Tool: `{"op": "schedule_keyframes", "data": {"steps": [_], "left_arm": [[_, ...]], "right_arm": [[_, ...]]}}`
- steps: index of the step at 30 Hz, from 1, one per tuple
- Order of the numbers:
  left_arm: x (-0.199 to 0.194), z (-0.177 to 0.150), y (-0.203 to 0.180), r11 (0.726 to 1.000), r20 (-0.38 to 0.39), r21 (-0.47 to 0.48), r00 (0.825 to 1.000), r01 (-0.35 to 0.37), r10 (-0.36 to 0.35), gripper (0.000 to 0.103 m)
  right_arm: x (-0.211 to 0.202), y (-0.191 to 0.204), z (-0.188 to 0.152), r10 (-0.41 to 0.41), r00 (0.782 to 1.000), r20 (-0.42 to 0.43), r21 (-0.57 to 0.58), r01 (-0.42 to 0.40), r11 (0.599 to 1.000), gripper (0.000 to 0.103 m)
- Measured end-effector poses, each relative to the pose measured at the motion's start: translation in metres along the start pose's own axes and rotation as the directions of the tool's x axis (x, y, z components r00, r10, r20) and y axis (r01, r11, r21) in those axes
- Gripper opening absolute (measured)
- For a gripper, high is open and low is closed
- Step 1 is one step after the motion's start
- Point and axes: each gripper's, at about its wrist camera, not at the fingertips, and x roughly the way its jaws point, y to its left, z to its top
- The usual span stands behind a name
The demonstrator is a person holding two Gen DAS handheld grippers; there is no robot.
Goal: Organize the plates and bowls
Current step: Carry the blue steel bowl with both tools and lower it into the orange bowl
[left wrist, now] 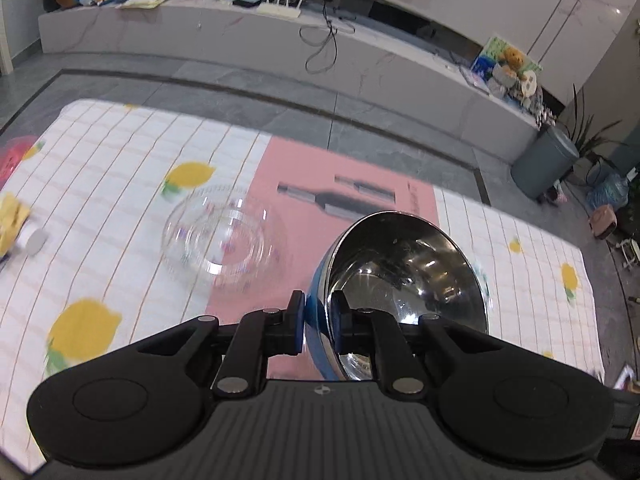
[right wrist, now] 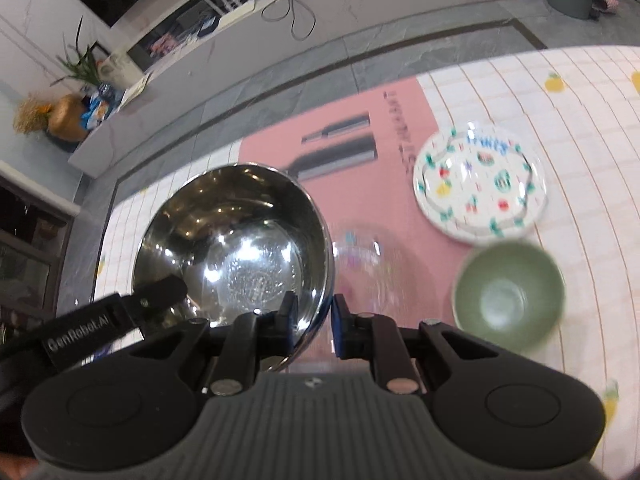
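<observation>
A steel bowl [left wrist: 408, 272] with a blue outside hangs tilted above the table, gripped from both sides. My left gripper [left wrist: 318, 312] is shut on its rim, one pad inside and one outside. My right gripper [right wrist: 314, 320] is shut on the opposite rim of the same steel bowl [right wrist: 236, 240], and the left gripper's finger shows at that bowl's left edge. A clear glass bowl [left wrist: 220, 236] sits on the cloth below. In the right wrist view, a fruit-patterned plate [right wrist: 480, 184] and a green bowl [right wrist: 508, 296] rest to the right.
A lemon-print tablecloth [left wrist: 100, 184] covers the table, with a pink printed sheet [left wrist: 304, 176] in its middle. A yellow cloth [left wrist: 12, 220] and a red thing [left wrist: 12, 156] lie at the left edge. Beyond the table are a grey bin [left wrist: 544, 164] and a long white cabinet [left wrist: 240, 36].
</observation>
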Motion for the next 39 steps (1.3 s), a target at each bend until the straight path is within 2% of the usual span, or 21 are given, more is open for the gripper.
{"op": "schedule_keyframes", "data": {"steps": [5, 13, 18, 23, 32, 39], "left_arm": [[-0.024, -0.029, 0.003, 1.0, -0.046, 0.016, 0.999, -0.014, 0.015, 0.015], [-0.061, -0.07, 0.01, 0.999, -0.076, 0.032, 0.997, -0.015, 0.017, 0.015], [-0.068, -0.09, 0.016, 1.0, -0.11, 0.023, 0.994, -0.012, 0.015, 0.015], [-0.068, -0.11, 0.019, 0.999, -0.136, 0.029, 0.99, -0.021, 0.025, 0.014], [-0.043, -0.127, 0.033, 0.999, -0.204, -0.024, 0.979, -0.036, 0.03, 0.014], [-0.026, -0.135, 0.033, 0.998, -0.212, 0.016, 0.975, -0.055, 0.058, 0.012]], "right_arm": [[-0.022, -0.002, -0.038, 0.009, 0.997, -0.082, -0.015, -0.01, 1.0, 0.016], [-0.059, 0.001, -0.084, 0.004, 0.996, -0.089, -0.092, -0.012, 0.996, 0.016], [-0.067, -0.002, -0.104, -0.001, 0.995, -0.099, -0.1, -0.009, 0.995, 0.017], [-0.065, -0.003, -0.121, -0.027, 0.993, -0.119, -0.12, 0.012, 0.993, 0.016], [-0.038, -0.008, -0.136, -0.085, 0.982, -0.17, -0.13, 0.064, 0.99, 0.015], [-0.02, -0.011, -0.138, -0.103, 0.982, -0.16, -0.148, 0.079, 0.986, 0.014]]}}
